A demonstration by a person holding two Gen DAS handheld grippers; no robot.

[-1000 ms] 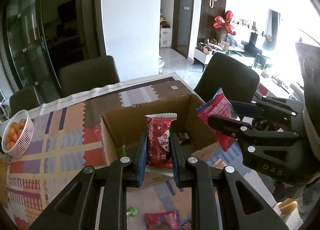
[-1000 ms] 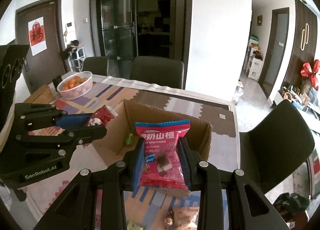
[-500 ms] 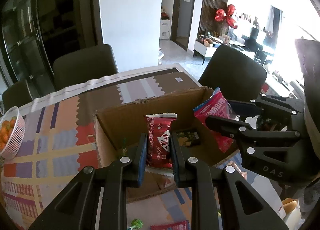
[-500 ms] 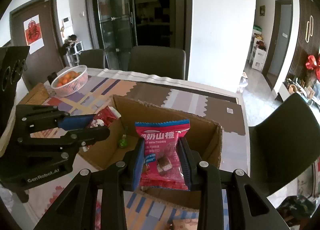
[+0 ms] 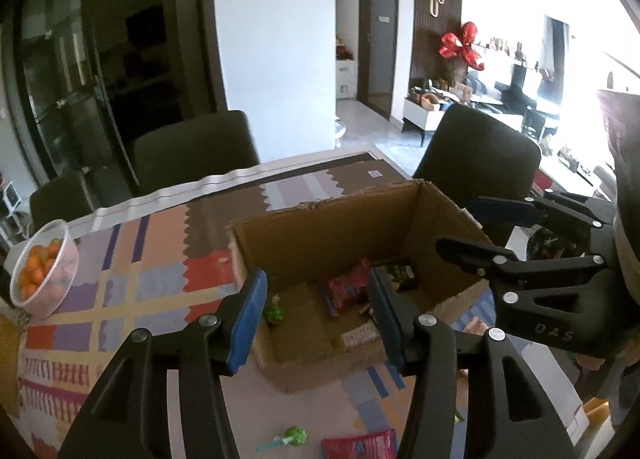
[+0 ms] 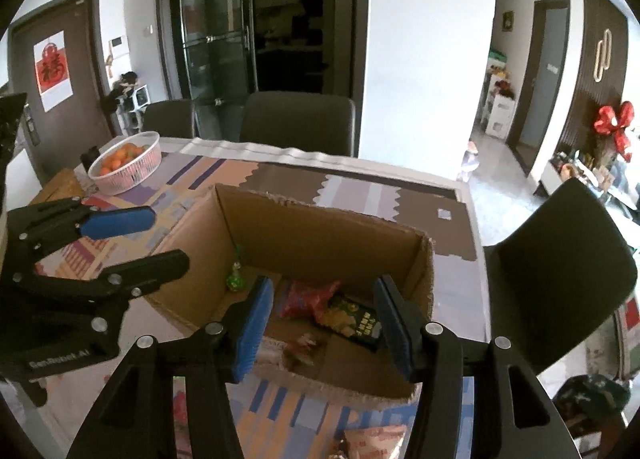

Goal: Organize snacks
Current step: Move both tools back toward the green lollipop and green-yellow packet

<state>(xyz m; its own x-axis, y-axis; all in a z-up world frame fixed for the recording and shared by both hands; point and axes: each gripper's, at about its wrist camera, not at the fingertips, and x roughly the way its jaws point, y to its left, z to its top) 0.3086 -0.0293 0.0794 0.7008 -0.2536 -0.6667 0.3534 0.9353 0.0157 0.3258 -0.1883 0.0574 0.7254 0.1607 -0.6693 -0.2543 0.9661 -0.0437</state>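
Note:
An open cardboard box stands on the patterned table. Inside lie a red snack packet, a dark green packet and a green lollipop. My left gripper is open and empty over the box's near left side; it shows in the right wrist view. My right gripper is open and empty over the box's near right side; it shows in the left wrist view.
A white basket of oranges stands at the table's left. On the table in front of the box lie a green lollipop, a red packet and an orange packet. Dark chairs ring the table.
Both grippers have opened over the box and let go of their red snack packets, which now lie inside the box. Both grippers sit closer to the box.

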